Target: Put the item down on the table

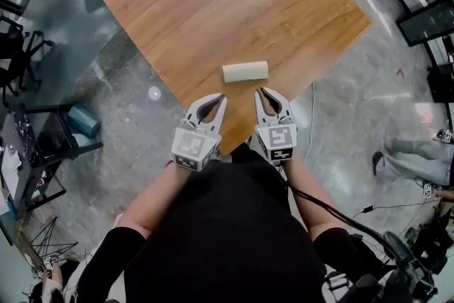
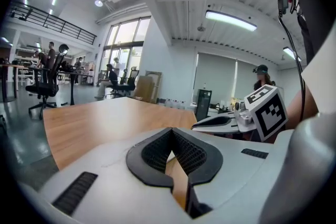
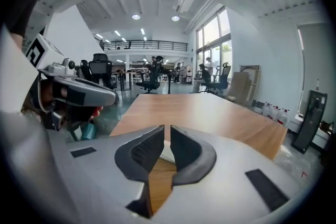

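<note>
Head view shows left gripper (image 1: pixel 222 98) and right gripper (image 1: pixel 260 91), jaws closed empty, near white block (image 1: pixel 245 72).

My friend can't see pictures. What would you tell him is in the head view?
A pale block lies on a wooden table, near its closest corner. Just short of it, a person in black holds the left tongs and right tongs side by side, both shut and empty.
</note>
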Demonstrator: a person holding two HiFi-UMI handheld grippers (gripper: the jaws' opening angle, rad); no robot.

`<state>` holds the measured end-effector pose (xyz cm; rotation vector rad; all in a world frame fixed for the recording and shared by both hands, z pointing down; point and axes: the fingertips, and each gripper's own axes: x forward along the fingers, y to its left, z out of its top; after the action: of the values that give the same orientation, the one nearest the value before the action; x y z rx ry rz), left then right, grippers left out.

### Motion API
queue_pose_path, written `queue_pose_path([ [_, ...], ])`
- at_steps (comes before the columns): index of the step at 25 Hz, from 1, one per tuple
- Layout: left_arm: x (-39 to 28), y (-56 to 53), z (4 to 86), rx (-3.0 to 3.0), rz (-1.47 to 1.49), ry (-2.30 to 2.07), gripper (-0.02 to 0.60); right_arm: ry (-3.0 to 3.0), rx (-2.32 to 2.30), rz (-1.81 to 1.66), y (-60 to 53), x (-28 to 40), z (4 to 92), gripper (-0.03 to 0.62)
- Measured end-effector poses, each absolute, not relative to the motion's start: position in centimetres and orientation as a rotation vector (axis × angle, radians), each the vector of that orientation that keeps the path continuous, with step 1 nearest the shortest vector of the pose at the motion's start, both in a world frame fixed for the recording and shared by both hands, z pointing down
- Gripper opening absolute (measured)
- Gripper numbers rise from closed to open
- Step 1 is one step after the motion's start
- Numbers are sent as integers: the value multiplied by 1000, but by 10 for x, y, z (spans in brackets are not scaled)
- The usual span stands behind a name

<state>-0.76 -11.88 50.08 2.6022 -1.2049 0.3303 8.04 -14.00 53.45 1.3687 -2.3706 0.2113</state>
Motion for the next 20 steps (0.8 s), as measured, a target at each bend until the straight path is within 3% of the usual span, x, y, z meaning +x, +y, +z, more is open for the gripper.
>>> queue_pose_path([
  [7, -4, -167, 519, 2509, 352, -1342, 3, -2343, 864, 104, -193, 67, 598, 33],
  [9, -8, -173, 532, 2490, 352, -1350, 3, -2303, 678, 54, -197, 58, 617, 166],
  [10, -11, -176, 538, 2481, 355, -1350, 3, -2282, 611, 21, -201, 54, 625, 190],
  [20, -30, -207, 587, 2438, 438, -1277, 3, -1993, 136, -131, -224, 35, 694, 233],
])
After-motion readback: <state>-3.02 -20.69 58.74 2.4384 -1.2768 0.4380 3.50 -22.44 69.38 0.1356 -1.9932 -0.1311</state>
